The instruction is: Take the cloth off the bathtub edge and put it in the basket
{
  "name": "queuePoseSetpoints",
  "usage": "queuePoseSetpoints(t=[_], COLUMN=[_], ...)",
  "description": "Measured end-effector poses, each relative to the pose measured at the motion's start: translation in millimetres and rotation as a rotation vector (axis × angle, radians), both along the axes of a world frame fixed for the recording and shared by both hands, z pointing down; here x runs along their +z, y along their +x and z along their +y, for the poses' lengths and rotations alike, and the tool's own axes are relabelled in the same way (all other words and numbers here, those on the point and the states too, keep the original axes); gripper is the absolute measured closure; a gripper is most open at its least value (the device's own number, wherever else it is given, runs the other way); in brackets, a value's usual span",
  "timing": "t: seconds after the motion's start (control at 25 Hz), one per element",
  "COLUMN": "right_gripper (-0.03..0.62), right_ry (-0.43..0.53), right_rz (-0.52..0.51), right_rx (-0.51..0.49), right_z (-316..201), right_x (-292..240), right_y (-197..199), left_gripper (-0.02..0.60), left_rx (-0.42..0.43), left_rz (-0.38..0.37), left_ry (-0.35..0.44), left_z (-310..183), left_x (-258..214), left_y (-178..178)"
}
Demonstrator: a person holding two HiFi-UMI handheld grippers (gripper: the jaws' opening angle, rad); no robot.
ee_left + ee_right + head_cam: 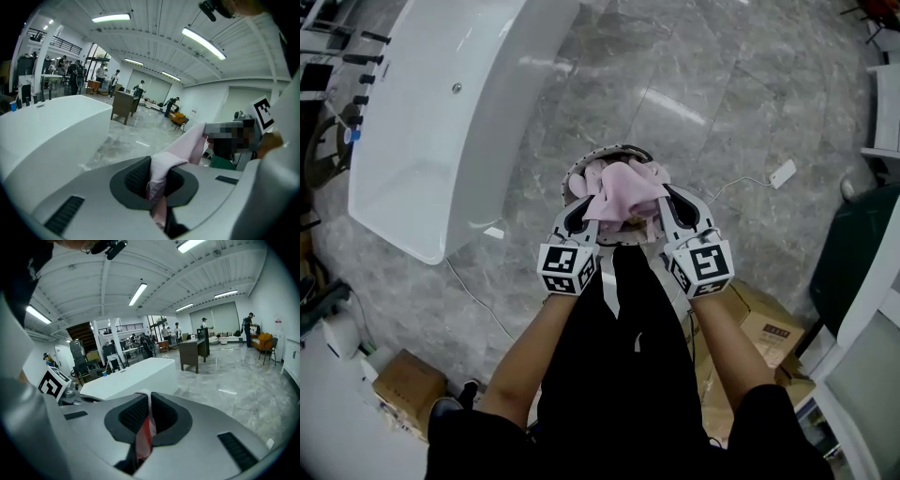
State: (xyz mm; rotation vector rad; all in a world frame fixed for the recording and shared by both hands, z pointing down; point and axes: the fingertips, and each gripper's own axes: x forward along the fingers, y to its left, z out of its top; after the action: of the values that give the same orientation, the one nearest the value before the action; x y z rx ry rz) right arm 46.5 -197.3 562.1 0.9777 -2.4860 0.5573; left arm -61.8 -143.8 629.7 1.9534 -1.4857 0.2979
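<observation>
Gripping with both tongs. In the left gripper [154, 176], jaws pressed together on a thick fold of the pale pink soft fabric cloth [619, 192], bunched in the dark pad hollow and trailing up and right toward the other hand. In the right gripper [146, 413], jaws likewise closed, with only a thin edge of the same cloth pinched between the pads.

From the head view, a loose crumpled bundle strung between the two tips, long axis running left to right, fuller in the middle. Neither hand nearer: held at both ends, tips roughly level, one on either side of the bundle.

Directly beneath, the round pale openwork basket [623, 148] on the grey marble-patterned floor [722, 94], with rim visible beyond and around the cloth. Looks as though the bundle's underside sits at or just inside that rim; cannot tell from above whether touching the bottom. So the way to go reads as straight down, not sideways. Probably calls for a short lowering and a release by both tongs together. Letting go with one first risks draping a corner over the rim.

Well apart, up and to the left, the white glossy freestanding bathtub [441, 122], no cloth on its visible edge. Near the person's legs, brown cardboard boxes [769, 323].
</observation>
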Motion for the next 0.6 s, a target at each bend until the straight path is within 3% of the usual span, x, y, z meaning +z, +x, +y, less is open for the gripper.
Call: queuePoseSetpoints(t=[0.28, 0.6], right_gripper=[0.56, 0.56], right_ry=[-0.117, -0.21], right_rz=[0.059, 0.11], right_rx=[0.016, 0.043], right_z=[10.6, 8.2], right_x=[95.2, 181.9], right_y=[-5.0, -10.7], left_gripper=[0.554, 0.555], left_rx=[-0.028, 0.021], left_rz=[0.016, -0.025], left_ry=[-0.09, -0.154], left_z=[-6.6, -17.7], left_x=[80.8, 156.2], left_y=[-2.1, -10.9])
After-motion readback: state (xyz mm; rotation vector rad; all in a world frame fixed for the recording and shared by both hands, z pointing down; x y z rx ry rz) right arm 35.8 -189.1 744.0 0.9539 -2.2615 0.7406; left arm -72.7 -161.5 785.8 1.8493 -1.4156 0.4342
